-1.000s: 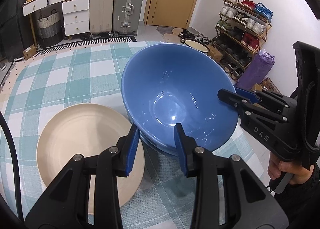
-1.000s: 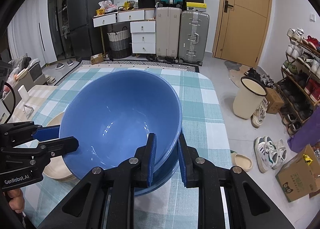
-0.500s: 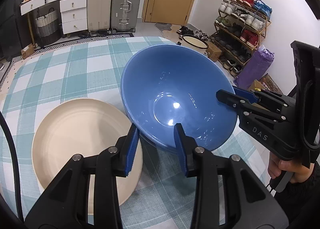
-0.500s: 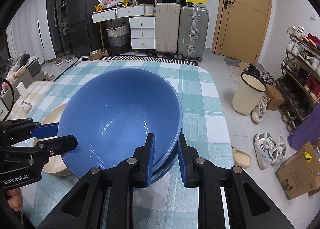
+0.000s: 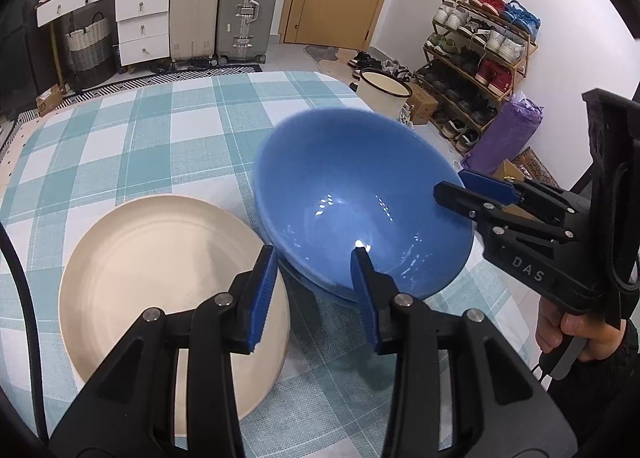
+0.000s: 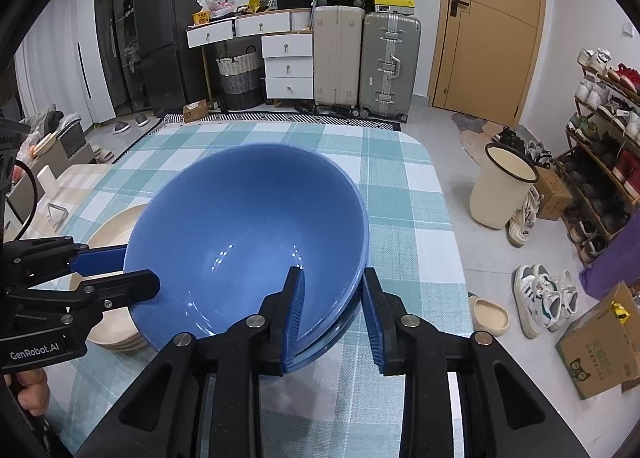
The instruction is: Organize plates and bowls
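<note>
A large blue bowl (image 5: 352, 201) sits nested in another blue bowl on the checked tablecloth; it also shows in the right wrist view (image 6: 248, 234). My left gripper (image 5: 314, 290) is open, its jaws straddling the bowl's near rim without gripping. My right gripper (image 6: 332, 306) is open, its jaws on either side of the bowl's right rim; it shows from the side in the left wrist view (image 5: 476, 189). A stack of cream plates (image 5: 160, 266) lies left of the bowls, also seen in the right wrist view (image 6: 112, 225).
The table (image 5: 120, 137) has a teal and white checked cloth. Its right edge (image 6: 448, 217) drops to the floor, where a cream bin (image 6: 500, 189), shoes and a shoe rack (image 5: 480, 57) stand. Suitcases and drawers are beyond the far edge.
Both grippers have opened wider around the bowl's rim and pulled back a little. The blue bowl now rests lower, nested in the bowl beneath.
</note>
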`<state>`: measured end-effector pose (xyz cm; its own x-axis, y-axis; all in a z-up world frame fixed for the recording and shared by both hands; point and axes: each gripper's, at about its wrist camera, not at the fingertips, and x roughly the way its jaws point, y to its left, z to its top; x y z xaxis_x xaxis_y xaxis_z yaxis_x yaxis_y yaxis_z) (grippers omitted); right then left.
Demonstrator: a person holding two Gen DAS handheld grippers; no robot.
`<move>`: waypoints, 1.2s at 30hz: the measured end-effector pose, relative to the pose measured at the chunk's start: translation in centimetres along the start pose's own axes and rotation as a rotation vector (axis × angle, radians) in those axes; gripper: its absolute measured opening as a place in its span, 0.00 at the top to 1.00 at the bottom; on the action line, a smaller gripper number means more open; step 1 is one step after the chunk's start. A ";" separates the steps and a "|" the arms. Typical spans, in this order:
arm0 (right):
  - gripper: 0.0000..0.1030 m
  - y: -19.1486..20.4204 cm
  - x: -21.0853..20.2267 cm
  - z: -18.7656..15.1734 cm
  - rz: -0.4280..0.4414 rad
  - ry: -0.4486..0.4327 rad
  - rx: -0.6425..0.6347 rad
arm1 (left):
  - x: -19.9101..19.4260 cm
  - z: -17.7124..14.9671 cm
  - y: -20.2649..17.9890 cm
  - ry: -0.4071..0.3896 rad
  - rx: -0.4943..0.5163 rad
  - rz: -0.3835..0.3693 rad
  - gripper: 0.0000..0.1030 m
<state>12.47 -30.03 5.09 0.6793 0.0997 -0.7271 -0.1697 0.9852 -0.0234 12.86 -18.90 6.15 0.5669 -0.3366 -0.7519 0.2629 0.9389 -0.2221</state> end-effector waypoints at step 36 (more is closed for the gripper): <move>0.02 -3.1 0.3 -1.3 0.179 -0.029 0.251 | 2.4 1.5 5.3 -0.013 -0.234 -0.055 0.01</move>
<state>12.26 -33.20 4.05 0.6750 0.2747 -0.6848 -0.1087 0.9550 0.2760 16.80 -14.81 4.03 0.5669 -0.3876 -0.7269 0.1068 0.9096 -0.4016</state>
